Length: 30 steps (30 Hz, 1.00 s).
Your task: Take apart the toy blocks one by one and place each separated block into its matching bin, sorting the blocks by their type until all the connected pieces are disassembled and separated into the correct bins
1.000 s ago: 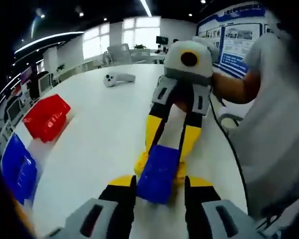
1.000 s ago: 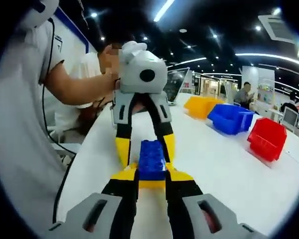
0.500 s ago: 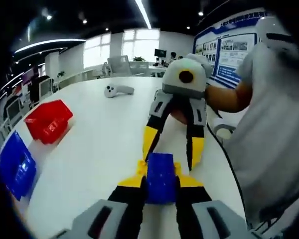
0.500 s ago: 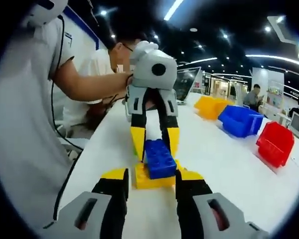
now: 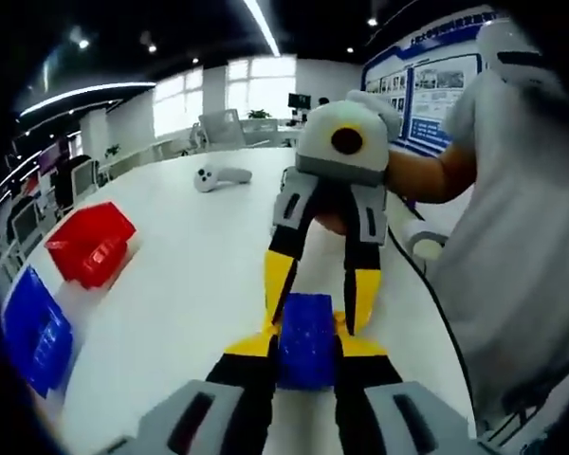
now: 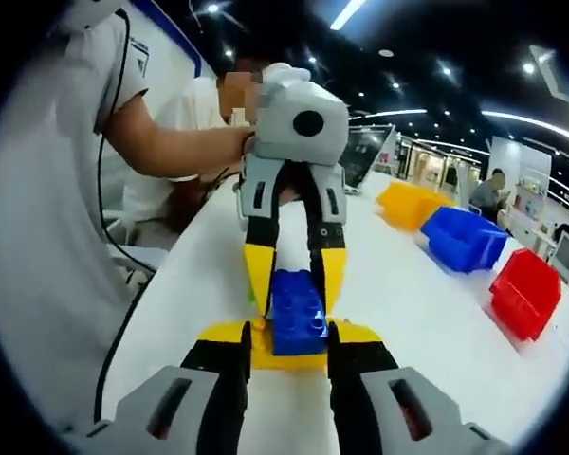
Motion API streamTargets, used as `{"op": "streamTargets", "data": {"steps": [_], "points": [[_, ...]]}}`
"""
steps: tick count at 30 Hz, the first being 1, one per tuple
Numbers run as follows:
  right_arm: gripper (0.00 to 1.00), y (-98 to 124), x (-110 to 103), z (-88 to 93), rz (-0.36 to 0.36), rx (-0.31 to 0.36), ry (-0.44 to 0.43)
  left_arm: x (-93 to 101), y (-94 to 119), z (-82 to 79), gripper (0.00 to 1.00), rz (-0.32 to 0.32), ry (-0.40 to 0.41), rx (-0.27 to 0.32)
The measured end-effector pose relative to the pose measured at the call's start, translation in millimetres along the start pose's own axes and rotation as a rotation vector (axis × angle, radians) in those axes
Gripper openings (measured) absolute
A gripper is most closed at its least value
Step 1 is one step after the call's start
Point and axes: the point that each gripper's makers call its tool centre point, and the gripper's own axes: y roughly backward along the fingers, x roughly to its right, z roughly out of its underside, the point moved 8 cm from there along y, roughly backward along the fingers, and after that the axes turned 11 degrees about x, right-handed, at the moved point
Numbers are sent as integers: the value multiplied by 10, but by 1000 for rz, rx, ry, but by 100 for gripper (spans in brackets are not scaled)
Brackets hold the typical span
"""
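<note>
Low in the frame centre, the left gripper [image 5: 306, 343] is clenched on the blue block [image 5: 306, 337], while the right gripper [image 6: 288, 343] grips the yellow block [image 6: 286, 353] beneath it. A clean separation likely needs a steady, straight pull apart, both grips firm.

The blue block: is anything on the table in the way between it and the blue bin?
Nothing visible. In the right gripper view, bare white table lies between the blue block and the blue bin; the yellow bin and red bin sit beside it.
</note>
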Motion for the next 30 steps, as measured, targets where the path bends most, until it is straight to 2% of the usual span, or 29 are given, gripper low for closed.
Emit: {"op": "streamTargets", "data": {"steps": [5, 8, 9, 11, 14, 16, 17, 18, 19, 26, 30], "points": [[32, 26, -29, 21, 23, 6, -28, 42, -18, -28, 24, -42, -92, -17], [29, 35, -17, 27, 42, -12, -48, 83, -8, -72, 24, -116, -226, 6], [29, 58, -4, 18, 39, -11, -53, 125, -12, -84, 24, -120, -239, 15], [29, 54, -8, -7, 38, -23, -46, 159, -17, -95, 24, -150, -305, -14], [29, 39, -4, -18, 43, -44, -53, 193, -22, -119, 24, -157, -319, -17], [29, 43, 3, -9, 46, -40, -74, 203, -15, -152, 24, -171, -395, -29], [29, 41, 7, -17, 46, -40, -77, 222, -19, -138, 24, -183, -445, -63], [28, 37, 9, -16, 44, -43, -84, 245, -29, -136, 24, -191, -476, -87], [28, 32, 17, -27, 46, -47, -98, 258, -35, -148, 24, -195, -493, -86], [27, 7, -5, -38, 48, -82, -96, 300, 24, -221, 23, -201, -502, -47], [27, 1, -20, -39, 47, -92, -75, 229, 158, -246, 24, -191, -376, 52]]}}
